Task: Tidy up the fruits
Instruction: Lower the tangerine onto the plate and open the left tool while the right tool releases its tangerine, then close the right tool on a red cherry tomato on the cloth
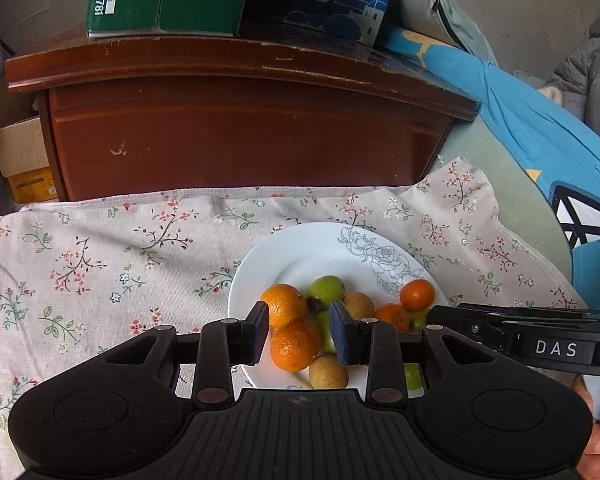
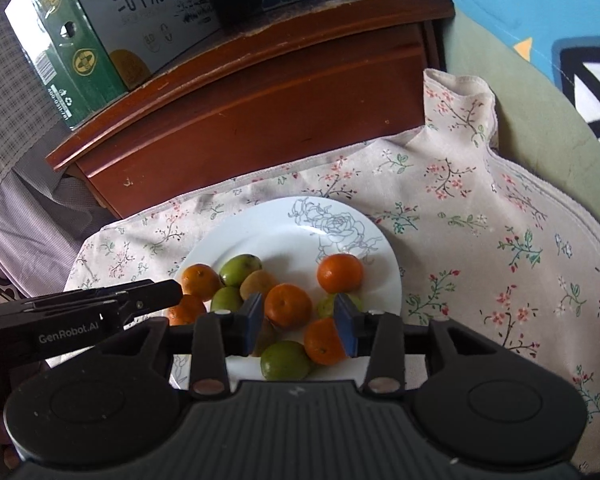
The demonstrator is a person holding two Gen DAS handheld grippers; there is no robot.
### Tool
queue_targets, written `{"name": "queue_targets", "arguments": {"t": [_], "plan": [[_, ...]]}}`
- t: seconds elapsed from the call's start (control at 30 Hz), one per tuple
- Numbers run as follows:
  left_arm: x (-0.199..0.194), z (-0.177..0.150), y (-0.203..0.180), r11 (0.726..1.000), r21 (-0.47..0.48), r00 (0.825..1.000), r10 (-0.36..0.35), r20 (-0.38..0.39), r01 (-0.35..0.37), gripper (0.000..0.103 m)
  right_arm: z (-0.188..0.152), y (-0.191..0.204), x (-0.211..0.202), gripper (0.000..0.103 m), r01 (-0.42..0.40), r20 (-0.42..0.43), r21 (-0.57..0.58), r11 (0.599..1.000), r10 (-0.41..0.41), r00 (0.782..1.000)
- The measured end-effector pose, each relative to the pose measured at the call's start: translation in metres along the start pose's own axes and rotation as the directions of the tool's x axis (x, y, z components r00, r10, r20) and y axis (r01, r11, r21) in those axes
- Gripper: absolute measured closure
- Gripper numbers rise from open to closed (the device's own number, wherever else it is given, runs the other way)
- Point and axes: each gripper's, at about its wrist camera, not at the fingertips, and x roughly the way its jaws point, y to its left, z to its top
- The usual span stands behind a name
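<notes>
**Orange and green, all mixed on one plate**

Black plastic fills the near edge of both wrist views, and past it each claw stands spread with nothing pinched. The left gripper (image 1: pixel 299 330) hovers low over the fruit, its blue pads either side of the two nearest oranges (image 1: pixel 294 345) without visibly gripping them. The right gripper (image 2: pixel 299 322) hangs likewise over its side of the pile, jaws apart, an orange (image 2: pixel 288 305) showing in the gap between them.

The fruits all lie on the white plate (image 1: pixel 300 248), crowded toward its near half: several oranges, a few green fruits (image 2: pixel 240 269) and some brownish-yellow ones (image 1: pixel 328 371), touching one another in no order. One orange (image 2: pixel 339 273) sits a little apart by the plate's printed rose. The far half of the plate is bare.

The plate rests on a floral cloth (image 1: pixel 100 256), which carries no fruit. Beyond it stands a dark wooden cabinet (image 1: pixel 240 136) with cartons on top.

By my reading the sorting has barely begun: nothing is grouped by kind, and every piece is left to separate.
</notes>
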Motion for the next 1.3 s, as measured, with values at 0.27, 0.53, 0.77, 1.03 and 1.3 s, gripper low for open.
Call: {"name": "queue_targets", "arguments": {"t": [0.27,0.53,0.77,1.03,1.3], "plan": [[-0.029,-0.014,-0.007,0.995,0.077,0.996,0.075,-0.055,-0.071,0.071,-0.011,0.018,-0.022,0.062,-0.037,-0.023,-0.061,0.997,0.036,0.999],[-0.047,-0.047,-0.010,0.982,0.146,0.981,0.137,-0.135,-0.117,0.070,-0.035,0.026,-0.033,0.062,-0.040,-0.077,-0.087,0.995,0.033,0.996],[-0.045,-0.060,-0.014,0.971,0.182,0.967,0.189,-0.171,-0.157,0.070,-0.048,0.035,-0.029,0.062,-0.072,-0.122,-0.138,0.988,0.055,0.991],[-0.041,-0.061,-0.011,0.970,0.178,0.959,0.199,-0.200,-0.164,0.069,-0.056,0.047,-0.016,0.062,-0.099,-0.162,-0.194,0.976,0.068,0.985],[-0.042,-0.059,-0.006,0.973,0.146,0.959,0.205,-0.198,-0.178,0.046,-0.059,0.048,-0.008,0.062,-0.109,-0.184,-0.203,0.973,0.072,0.980]]}}
